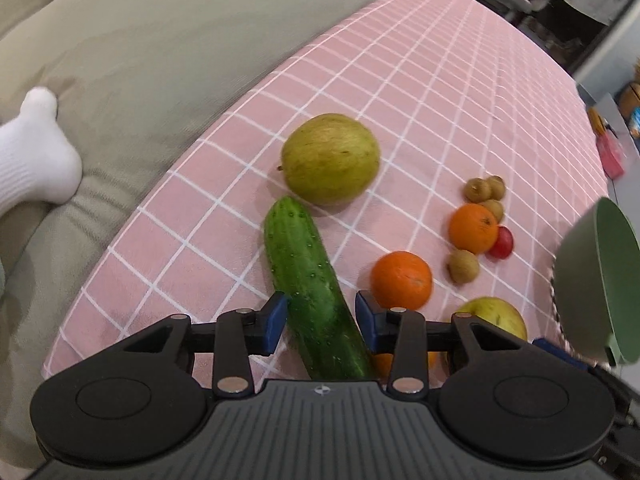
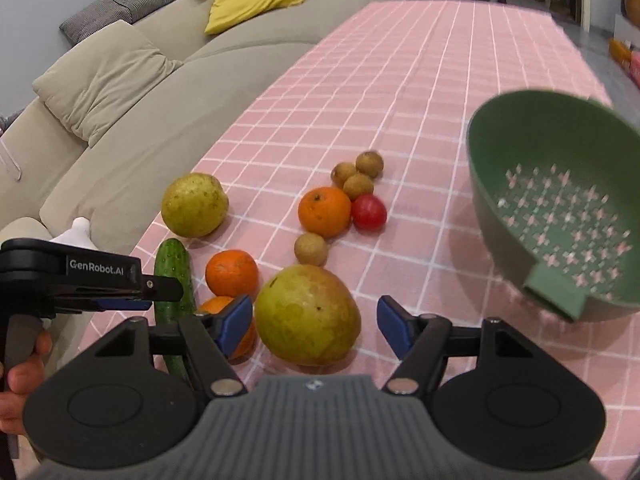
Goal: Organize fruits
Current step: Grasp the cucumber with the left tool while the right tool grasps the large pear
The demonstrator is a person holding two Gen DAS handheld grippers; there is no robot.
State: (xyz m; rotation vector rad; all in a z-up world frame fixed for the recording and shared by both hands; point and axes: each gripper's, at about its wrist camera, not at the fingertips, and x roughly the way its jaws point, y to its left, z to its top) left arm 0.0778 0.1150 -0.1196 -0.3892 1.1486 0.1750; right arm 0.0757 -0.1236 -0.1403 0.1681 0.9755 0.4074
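My left gripper (image 1: 321, 320) is open with its blue pads either side of a green cucumber (image 1: 308, 280), lying on the pink checked cloth (image 1: 420, 92). Beyond it lies a green pear (image 1: 330, 159). To the right are two oranges (image 1: 401, 280), several brown longans (image 1: 484, 190) and a red cherry tomato (image 1: 502, 243). My right gripper (image 2: 314, 324) is open around a large green-yellow pear (image 2: 307, 314). The green perforated colander (image 2: 560, 208) stands tilted at the right. The left gripper also shows in the right wrist view (image 2: 120, 280).
A beige sofa (image 1: 140, 60) runs along the table's left edge, with a yellow cushion (image 2: 252, 2) and a white-socked foot (image 1: 36, 152) on it. Cluttered shelves (image 1: 616, 128) stand past the table's right side.
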